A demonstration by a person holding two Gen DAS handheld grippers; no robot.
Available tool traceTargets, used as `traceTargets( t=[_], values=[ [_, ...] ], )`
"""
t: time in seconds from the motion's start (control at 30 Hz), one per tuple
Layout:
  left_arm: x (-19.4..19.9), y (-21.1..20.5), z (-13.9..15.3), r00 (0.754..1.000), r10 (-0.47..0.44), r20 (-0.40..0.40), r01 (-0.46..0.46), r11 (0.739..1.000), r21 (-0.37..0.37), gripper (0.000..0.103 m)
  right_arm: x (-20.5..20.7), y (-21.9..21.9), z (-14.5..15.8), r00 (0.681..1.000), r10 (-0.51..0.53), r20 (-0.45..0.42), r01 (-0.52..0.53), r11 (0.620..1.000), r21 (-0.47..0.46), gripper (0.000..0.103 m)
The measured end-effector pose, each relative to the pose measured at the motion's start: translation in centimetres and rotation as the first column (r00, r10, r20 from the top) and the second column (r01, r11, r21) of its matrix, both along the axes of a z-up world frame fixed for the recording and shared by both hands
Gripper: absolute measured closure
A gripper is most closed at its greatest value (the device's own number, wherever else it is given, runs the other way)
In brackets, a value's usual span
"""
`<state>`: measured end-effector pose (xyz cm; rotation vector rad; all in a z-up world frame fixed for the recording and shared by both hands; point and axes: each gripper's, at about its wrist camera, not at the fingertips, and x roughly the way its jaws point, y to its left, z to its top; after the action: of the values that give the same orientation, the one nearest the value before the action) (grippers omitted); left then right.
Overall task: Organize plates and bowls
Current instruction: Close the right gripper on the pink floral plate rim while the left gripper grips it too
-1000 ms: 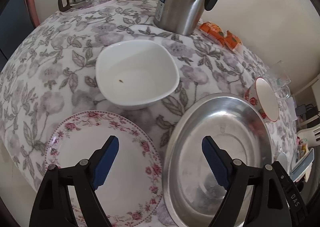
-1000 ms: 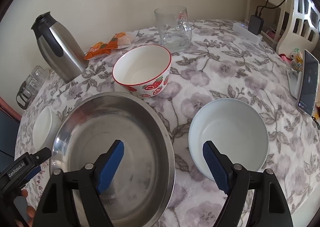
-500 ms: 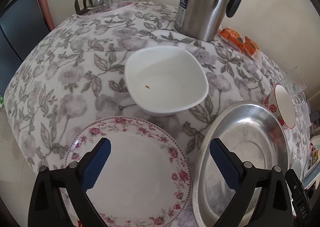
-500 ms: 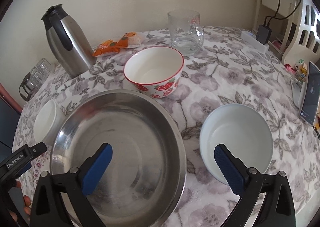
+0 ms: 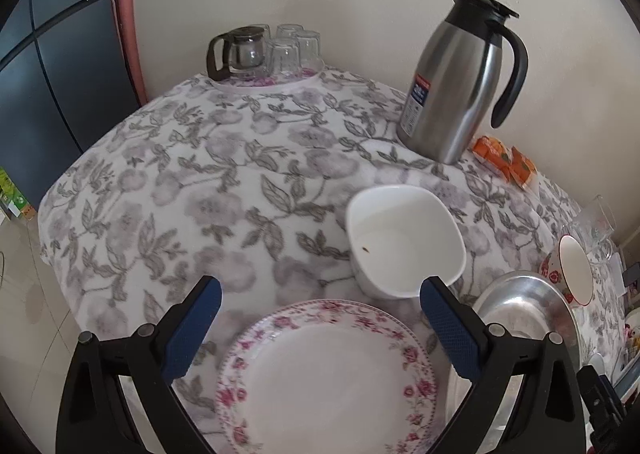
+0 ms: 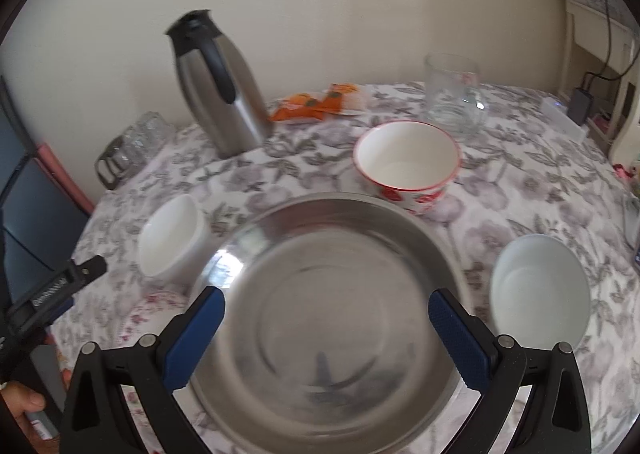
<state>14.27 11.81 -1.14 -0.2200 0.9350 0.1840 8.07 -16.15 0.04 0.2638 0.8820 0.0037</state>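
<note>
A rose-rimmed white plate lies below my left gripper, which hangs open above it with nothing between its fingers. Behind the plate sits a square white bowl. A large steel bowl fills the right wrist view under my right gripper, open wide and empty above it. Beyond the steel bowl stands a strawberry-patterned bowl, and a pale round bowl sits to the right. The left gripper shows at the left edge of the right wrist view, with a hand below it.
A steel thermos jug stands at the back by the wall. Orange snack packets, a glass mug, and a tray of glasses with a small glass pot line the far side. The flowered tablecloth drops off at left.
Both grippers have opened wider and drawn back and up from the dishes. The left view has swung left, from over the plate and steel bowl to over the plate alone.
</note>
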Motion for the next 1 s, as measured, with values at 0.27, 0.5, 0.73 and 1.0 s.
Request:
traceTargets(
  t=[0.27, 0.5, 0.73, 1.0],
  values=[
    [-1.2, 2.5, -0.1, 1.0, -0.013, -0.028, 0.011, 0.998, -0.064, 0.003, -1.1, 4.9, 0.7, 0.994, 0.098, 0.054, -0.102, 0.992, 0.074, 0.0],
    [-2.1, 3.1, -1.8, 0.993, -0.054, -0.11, 0.041, 0.992, -0.117, 0.003, -2.7, 8.8, 0.2, 0.988, 0.141, 0.067, -0.144, 0.988, 0.051, 0.0],
    [-2.8, 5.2, -2.5, 0.99, -0.005, -0.14, -0.013, 0.991, -0.132, 0.003, -3.9, 10.4, -1.2, 0.989, 0.145, 0.028, -0.147, 0.985, 0.088, 0.006],
    [-2.5, 5.8, -4.8, 0.976, -0.014, -0.22, -0.024, 0.986, -0.167, 0.003, -4.9, 11.1, -2.5, 0.989, 0.146, -0.015, -0.142, 0.976, 0.163, 0.023]
  ],
)
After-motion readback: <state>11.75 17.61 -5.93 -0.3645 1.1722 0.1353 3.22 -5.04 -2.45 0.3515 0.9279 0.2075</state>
